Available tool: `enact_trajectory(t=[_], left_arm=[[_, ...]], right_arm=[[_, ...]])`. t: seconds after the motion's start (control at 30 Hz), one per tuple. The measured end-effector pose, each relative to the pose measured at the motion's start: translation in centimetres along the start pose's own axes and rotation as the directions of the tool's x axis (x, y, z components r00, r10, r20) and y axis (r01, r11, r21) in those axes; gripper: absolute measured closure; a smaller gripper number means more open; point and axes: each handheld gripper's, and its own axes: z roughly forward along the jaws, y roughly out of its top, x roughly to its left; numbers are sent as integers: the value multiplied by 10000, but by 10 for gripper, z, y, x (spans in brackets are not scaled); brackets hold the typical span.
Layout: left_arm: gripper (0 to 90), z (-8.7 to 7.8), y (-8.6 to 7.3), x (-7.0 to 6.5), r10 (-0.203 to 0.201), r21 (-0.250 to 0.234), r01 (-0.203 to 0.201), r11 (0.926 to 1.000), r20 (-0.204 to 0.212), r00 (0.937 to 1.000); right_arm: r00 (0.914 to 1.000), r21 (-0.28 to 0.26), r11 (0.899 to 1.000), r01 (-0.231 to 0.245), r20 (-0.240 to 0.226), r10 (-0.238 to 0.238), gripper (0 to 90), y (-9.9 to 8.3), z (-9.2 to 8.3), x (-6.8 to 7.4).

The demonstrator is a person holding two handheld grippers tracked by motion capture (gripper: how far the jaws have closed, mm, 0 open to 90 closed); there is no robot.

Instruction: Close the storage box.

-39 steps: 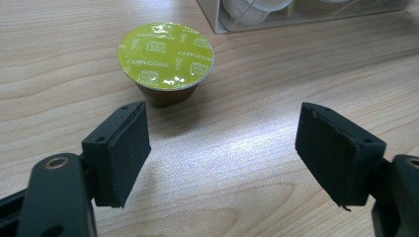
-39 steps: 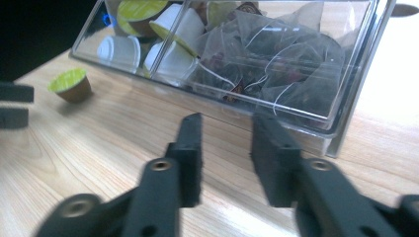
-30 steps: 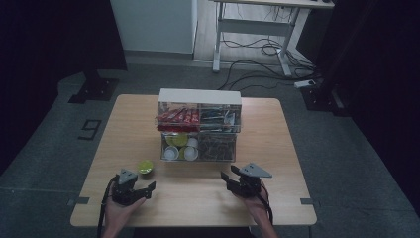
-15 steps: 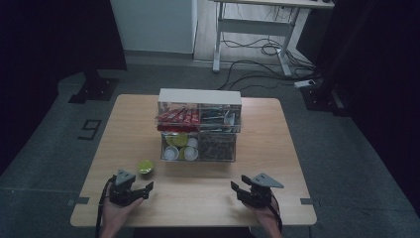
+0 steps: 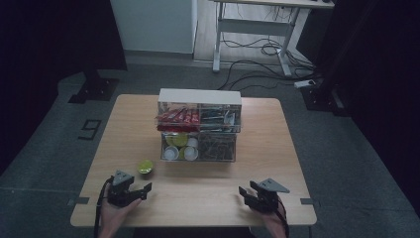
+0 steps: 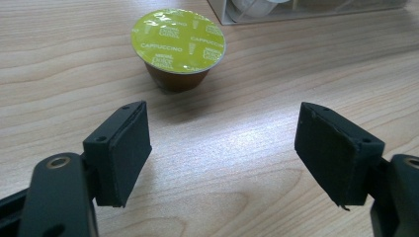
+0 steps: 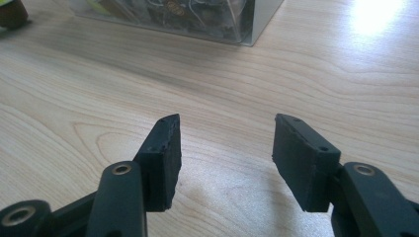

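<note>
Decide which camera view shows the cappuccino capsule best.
The left gripper view: the cappuccino capsule sits close, lid lettering readable. The high view gives a small green dot; the right gripper view catches its brown edge.

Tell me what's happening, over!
Left gripper open, empty. Right gripper open, empty. Cappuccino capsule upright on table, ahead of left jaws. Nothing between them.
</note>
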Motion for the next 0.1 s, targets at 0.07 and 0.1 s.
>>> enact_trajectory(t=[0.07,0.1], left_arm=[[218,1,0,-1,28,17,-28,10000,-2,10000],[218,1,-1,-1,89,47,-89,9999,-21,10000]], right_arm=[[9999,74,9999,123,24,-123,435,0,2,2],[9999,114,9998,171,10,-171,432,0,3,3]])
